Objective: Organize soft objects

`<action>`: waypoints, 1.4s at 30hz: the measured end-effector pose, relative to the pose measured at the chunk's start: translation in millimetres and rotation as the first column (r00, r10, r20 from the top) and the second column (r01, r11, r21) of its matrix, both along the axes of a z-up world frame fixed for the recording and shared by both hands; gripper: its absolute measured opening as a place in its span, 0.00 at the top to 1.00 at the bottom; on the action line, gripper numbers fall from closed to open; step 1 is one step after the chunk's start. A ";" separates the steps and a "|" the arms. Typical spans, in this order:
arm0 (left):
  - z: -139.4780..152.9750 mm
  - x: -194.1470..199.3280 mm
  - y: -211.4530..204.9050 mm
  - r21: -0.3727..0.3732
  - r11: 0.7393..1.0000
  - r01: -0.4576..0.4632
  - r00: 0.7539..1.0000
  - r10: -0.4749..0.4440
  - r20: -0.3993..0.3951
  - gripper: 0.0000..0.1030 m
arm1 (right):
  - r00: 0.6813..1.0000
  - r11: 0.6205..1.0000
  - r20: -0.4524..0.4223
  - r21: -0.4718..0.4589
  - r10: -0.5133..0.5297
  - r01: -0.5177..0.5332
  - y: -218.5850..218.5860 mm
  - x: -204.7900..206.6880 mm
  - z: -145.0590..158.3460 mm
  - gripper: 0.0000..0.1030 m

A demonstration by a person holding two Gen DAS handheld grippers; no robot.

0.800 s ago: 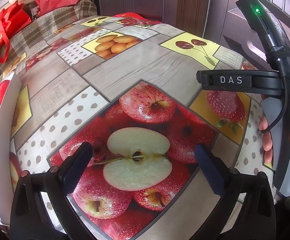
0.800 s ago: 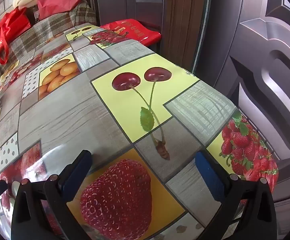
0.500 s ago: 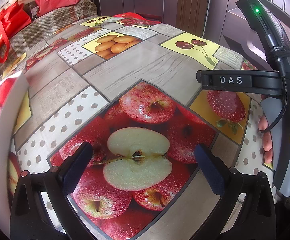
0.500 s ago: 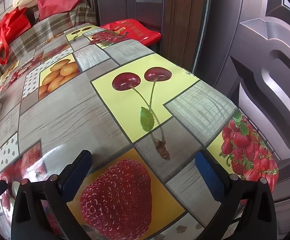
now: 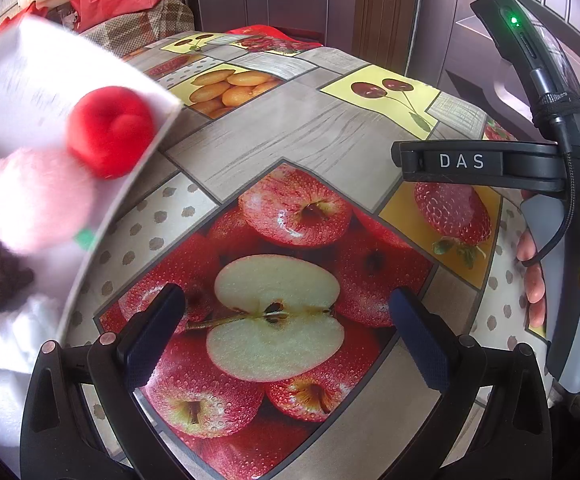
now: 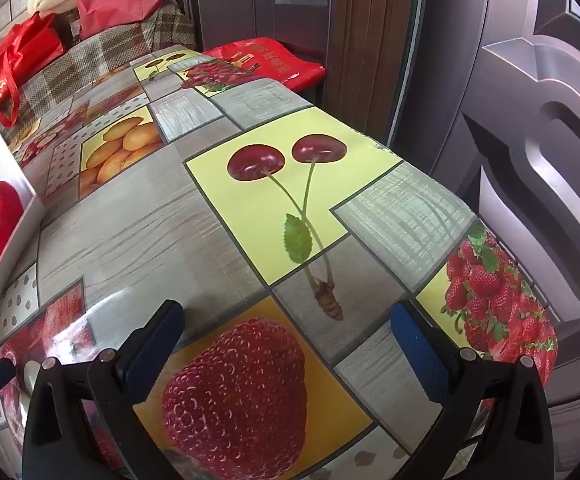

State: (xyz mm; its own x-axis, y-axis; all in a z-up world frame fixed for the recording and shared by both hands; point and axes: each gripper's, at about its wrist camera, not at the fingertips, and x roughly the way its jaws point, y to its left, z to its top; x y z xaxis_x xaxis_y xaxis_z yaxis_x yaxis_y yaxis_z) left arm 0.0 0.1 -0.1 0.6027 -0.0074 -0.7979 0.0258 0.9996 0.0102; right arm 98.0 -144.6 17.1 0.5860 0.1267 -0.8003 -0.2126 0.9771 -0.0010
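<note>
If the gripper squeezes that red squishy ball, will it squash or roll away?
The red plush ball would probably squash: its surface looks soft, with a dimpled crease. It is likely light for its size, like stuffed fabric. Being round, it might roll if nudged, though the pink fluffy ball pressed against it in the white tray may stop it.

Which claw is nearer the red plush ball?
Left. The left claw sits just right of and below the red plush ball. The right claw is farther right; the ball is at its view's far left edge.
</note>
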 end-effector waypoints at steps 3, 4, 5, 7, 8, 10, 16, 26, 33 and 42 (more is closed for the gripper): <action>0.0 0.0 0.0 0.000 1.000 0.000 1.000 0.000 0.000 0.01 | 1.000 1.000 0.000 -0.001 -0.001 0.001 0.8 0.2 -0.2 0.00; 0.0 0.0 0.0 0.000 1.000 0.000 1.000 0.000 0.000 0.01 | 1.000 1.000 0.000 -0.001 -0.001 0.001 0.1 0.0 0.0 0.00; 0.0 0.0 0.0 0.000 1.000 0.000 1.000 0.000 0.000 0.01 | 1.000 1.000 0.000 0.000 -0.001 0.001 0.5 0.2 -0.2 0.00; 0.0 0.0 0.0 0.000 1.000 0.000 1.000 0.000 0.000 0.01 | 1.000 1.000 0.000 0.000 -0.001 0.001 0.9 0.2 -0.3 0.00; 0.0 0.0 0.0 0.000 1.000 0.000 1.000 0.000 0.000 0.01 | 1.000 1.000 0.000 0.000 -0.001 0.001 0.9 0.2 -0.3 0.00; 0.0 0.0 0.0 0.000 1.000 0.000 1.000 0.000 0.000 0.01 | 1.000 1.000 0.000 0.000 0.000 0.000 0.8 0.2 -0.3 0.00; -0.2 0.1 0.0 0.000 1.000 0.000 1.000 0.000 0.000 0.01 | 1.000 1.000 0.000 0.000 0.000 0.000 0.2 -0.2 -0.1 0.00; -1.4 -0.9 0.3 0.000 1.000 0.000 1.000 0.000 0.000 0.01 | 1.000 1.000 0.000 0.000 0.000 0.000 1.0 0.1 -0.5 0.00; -0.3 0.8 0.1 0.008 1.000 0.006 1.000 -0.006 0.001 0.01 | 1.000 1.000 -0.001 -0.002 0.000 0.000 -4.3 -0.3 0.8 0.00; 0.2 0.0 -7.3 0.009 0.999 0.049 0.999 -0.049 0.002 0.01 | 1.000 1.000 0.000 -0.005 0.000 0.000 3.0 -0.2 -0.4 0.00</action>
State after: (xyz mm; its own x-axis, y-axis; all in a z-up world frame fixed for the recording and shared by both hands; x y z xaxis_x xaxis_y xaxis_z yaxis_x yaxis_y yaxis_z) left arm 0.1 -7.2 0.2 0.6039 -0.0296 -0.7965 0.0748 0.9970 0.0197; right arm 97.8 -141.7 16.7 0.5859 0.1224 -0.8011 -0.2124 0.9772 -0.0060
